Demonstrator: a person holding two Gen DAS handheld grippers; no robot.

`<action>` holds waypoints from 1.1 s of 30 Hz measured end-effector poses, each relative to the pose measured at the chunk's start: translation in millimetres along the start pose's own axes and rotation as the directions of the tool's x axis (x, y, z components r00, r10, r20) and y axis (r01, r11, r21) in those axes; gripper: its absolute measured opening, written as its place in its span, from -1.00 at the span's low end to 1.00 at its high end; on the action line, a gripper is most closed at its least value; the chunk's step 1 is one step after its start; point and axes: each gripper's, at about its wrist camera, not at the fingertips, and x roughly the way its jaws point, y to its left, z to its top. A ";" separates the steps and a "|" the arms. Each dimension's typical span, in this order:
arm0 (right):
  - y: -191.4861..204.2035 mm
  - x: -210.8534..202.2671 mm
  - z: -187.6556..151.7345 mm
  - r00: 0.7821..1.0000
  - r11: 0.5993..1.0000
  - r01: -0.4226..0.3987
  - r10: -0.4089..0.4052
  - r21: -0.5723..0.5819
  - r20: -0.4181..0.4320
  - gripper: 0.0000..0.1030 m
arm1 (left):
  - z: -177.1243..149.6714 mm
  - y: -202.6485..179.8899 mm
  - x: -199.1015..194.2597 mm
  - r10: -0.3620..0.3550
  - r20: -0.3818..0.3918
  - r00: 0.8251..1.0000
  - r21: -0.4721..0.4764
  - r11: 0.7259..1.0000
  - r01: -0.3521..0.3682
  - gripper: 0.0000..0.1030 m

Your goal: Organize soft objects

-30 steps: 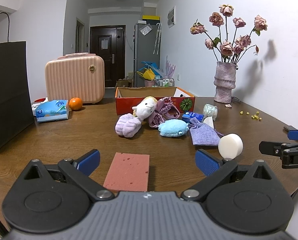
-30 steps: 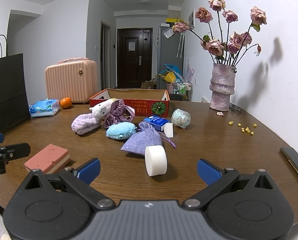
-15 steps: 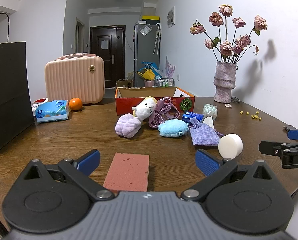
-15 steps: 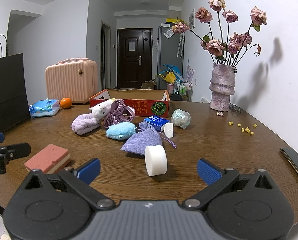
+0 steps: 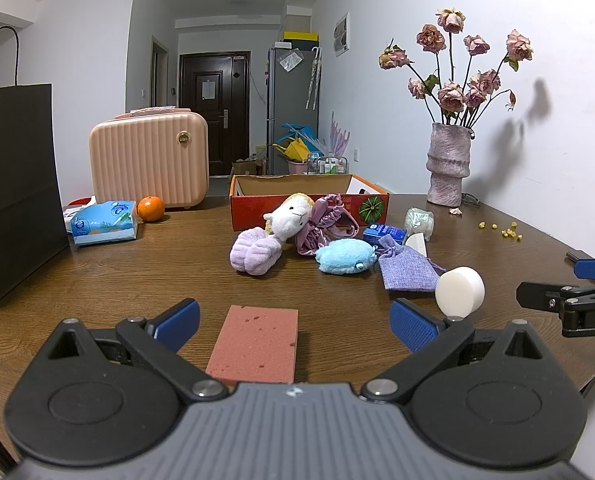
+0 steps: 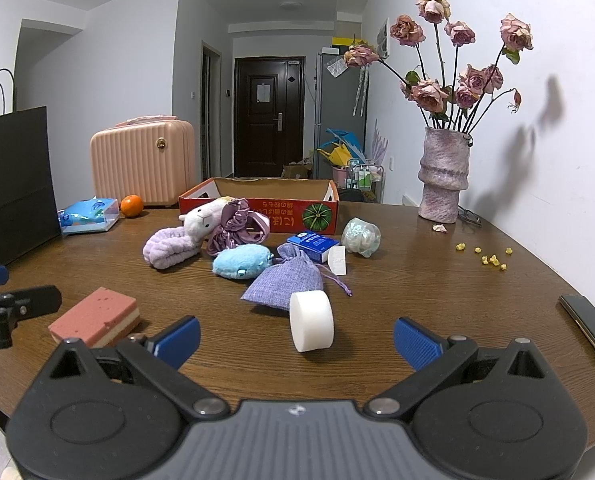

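My left gripper (image 5: 295, 324) hangs low over the wooden table (image 5: 137, 272), its blue-padded fingers spread wide and holding nothing. The pink sponge (image 5: 255, 344) lies flat between them, touching neither pad.

Going left to right in the left wrist view: a black paper bag (image 5: 13, 184) stands at nine o'clock, then a blue tissue pack (image 5: 103, 222) with an orange (image 5: 150, 208) just beside it, in front of a peach-coloured ribbed case (image 5: 149, 158). At twelve o'clock sits the red cardboard box (image 5: 297, 196), open-topped. The soft things are heaped on the table in front of it: a lilac plush piece (image 5: 253, 254) under a white plush llama (image 5: 289, 218), a purple satin scrunchie (image 5: 325, 224) against the llama, and a light-blue plush (image 5: 345, 256) nearer to me. Further right come a small blue carton (image 5: 383, 234), a lavender drawstring pouch (image 5: 407, 268) and a white foam cylinder (image 5: 459, 291) on its side, touching the pouch's near edge as far as I can tell. A wrapped, pale bundle (image 5: 419, 222) sits behind them; I cannot make out what it is.

At two o'clock a vase of dried roses (image 5: 447, 168) stands by the wall.

My right gripper (image 6: 297, 340) is likewise spread wide with nothing between its fingers, and the foam cylinder lies just ahead of the gap. A dark phone (image 6: 589, 330) lies at three o'clock.
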 end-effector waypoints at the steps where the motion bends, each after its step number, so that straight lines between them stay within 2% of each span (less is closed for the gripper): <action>1: -0.1 0.2 0.0 1.000 1.000 0.001 -0.001 0.000 -0.001 1.00 | 0.0 0.1 0.0 0.000 0.000 1.000 0.000 1.000 0.000 1.00; 27: 2.0 4.2 0.1 1.000 1.000 0.003 -0.003 -0.003 -0.002 1.00 | 7.9 -5.6 -2.2 0.000 -0.005 1.000 0.000 1.000 0.000 1.00; 33: 1.6 7.1 2.2 1.000 1.000 0.007 -0.007 -0.005 -0.009 1.00 | 4.1 2.9 10.0 -0.004 -0.024 1.000 -0.003 1.000 0.004 1.00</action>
